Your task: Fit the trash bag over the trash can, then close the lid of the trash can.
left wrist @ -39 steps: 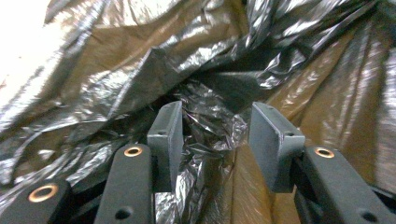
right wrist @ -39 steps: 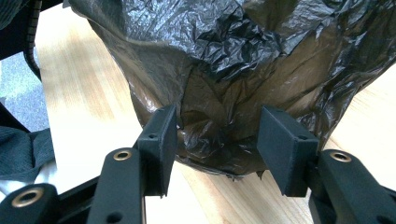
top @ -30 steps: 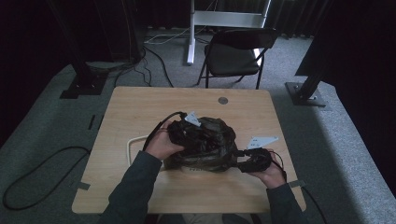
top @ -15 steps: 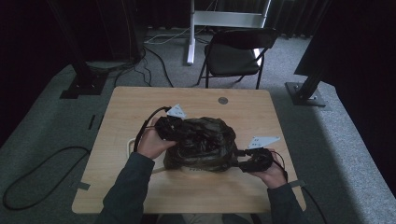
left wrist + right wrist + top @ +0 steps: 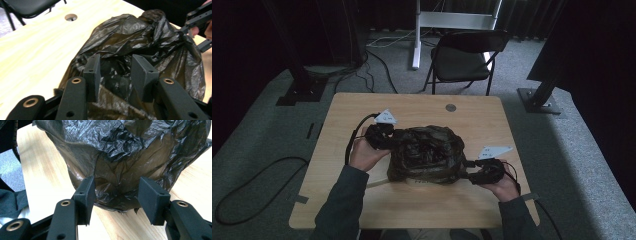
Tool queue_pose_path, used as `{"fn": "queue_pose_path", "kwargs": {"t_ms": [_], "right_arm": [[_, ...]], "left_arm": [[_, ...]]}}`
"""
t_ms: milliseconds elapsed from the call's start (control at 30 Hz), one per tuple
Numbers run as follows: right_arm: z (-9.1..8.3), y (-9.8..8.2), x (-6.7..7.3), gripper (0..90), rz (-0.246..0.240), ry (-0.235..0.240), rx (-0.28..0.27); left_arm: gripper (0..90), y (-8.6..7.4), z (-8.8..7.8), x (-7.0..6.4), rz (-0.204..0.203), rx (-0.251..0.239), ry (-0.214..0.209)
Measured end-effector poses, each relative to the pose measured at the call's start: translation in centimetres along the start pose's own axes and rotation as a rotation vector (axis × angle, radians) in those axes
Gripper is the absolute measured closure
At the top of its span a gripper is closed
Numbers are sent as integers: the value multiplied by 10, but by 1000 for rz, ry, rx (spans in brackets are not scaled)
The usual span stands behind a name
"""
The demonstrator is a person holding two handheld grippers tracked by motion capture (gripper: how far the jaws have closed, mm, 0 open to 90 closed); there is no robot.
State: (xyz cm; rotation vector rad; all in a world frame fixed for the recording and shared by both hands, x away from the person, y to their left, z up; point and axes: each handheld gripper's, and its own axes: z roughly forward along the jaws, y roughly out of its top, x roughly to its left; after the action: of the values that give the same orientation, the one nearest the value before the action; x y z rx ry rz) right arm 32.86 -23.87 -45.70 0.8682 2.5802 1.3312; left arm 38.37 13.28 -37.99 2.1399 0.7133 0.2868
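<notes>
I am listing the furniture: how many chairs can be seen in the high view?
1. The chair stands on the floor beyond the far edge of the table. More may be hidden in the dark surroundings.

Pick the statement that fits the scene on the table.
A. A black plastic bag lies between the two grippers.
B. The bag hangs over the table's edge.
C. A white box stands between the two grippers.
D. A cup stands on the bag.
A: the crumpled black plastic bag lies on the table, with the left gripper at one side and the right gripper at the other.
</notes>
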Motion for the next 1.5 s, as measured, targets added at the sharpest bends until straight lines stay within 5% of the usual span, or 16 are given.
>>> {"fn": "queue_pose_path", "kwargs": {"t_ms": [333,1000,1500], "right_arm": [[-4,-1,-2,475,7,-8,-11],[-7,-2,-4,475,16,-14,-16],[-9,-3,-5,475,18,-19,-19]], "left_arm": [[594,-10,-14,6,-10,-24,48],[589,-23,-21,13,-34,-40,64],[589,-44,-28,25,-87,-35,106]]}}
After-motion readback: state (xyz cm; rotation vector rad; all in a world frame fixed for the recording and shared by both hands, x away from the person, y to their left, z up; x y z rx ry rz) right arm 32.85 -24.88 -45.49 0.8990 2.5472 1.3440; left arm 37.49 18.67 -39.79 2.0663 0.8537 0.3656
